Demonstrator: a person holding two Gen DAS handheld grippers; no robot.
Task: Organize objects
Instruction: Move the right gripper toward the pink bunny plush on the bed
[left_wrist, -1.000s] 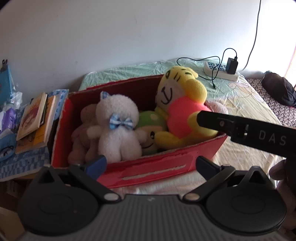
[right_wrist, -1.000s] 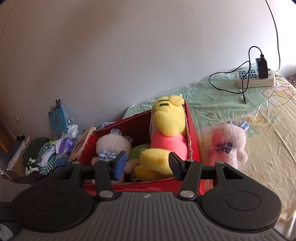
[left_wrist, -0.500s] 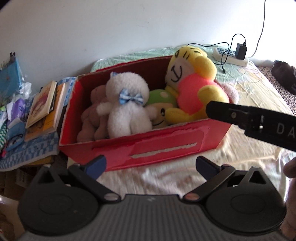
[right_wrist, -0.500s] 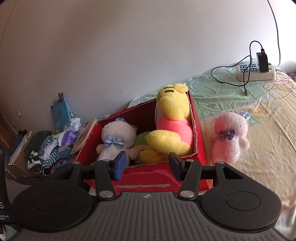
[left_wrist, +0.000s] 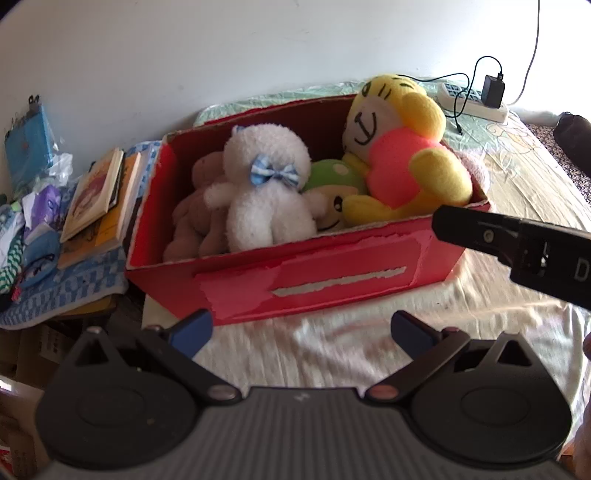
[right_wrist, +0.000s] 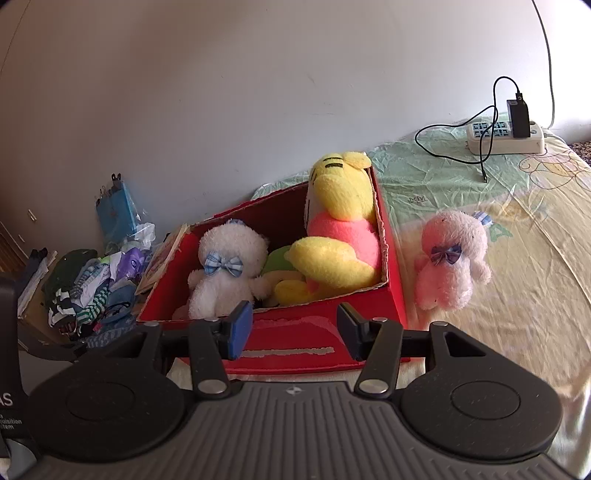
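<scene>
At the far left of both frames we saw a heap of clothes (right_wrist: 88, 288) and a stack of books (left_wrist: 98, 199) lying beside the red box (left_wrist: 306, 280), none of it sorted as far as we could judge. The box sat on the bed (right_wrist: 517, 229) in the middle of each frame and already held most of the toys: a brownish plush (left_wrist: 195, 221) at its left end, the white bear (left_wrist: 266, 199) with a blue checked bow, a green plush (left_wrist: 332, 177) half buried, and the yellow and pink plush (left_wrist: 402, 147) leaning against the right end.

We judged the task nearly done. One toy was left, the pink bear (right_wrist: 450, 266), which sat on the bed just beside the box's right wall, right of centre in the right wrist frame.

Our left gripper (left_wrist: 301, 330) hung low in its frame in front of the box, fingers apart and holding nothing. Our right gripper (right_wrist: 293, 328) likewise hovered before the box with fingers apart and empty; its black body crossed the right edge of the left wrist frame.

At the upper right lay a power strip (right_wrist: 502, 136) with a charger plugged in.

Little writing was legible: a single "D" on the right gripper's body, and "AS" on the left gripper's body at the lower left edge of the right wrist frame, with smaller print beneath it that we could not read in full. The book covers were too blurred to read.
</scene>
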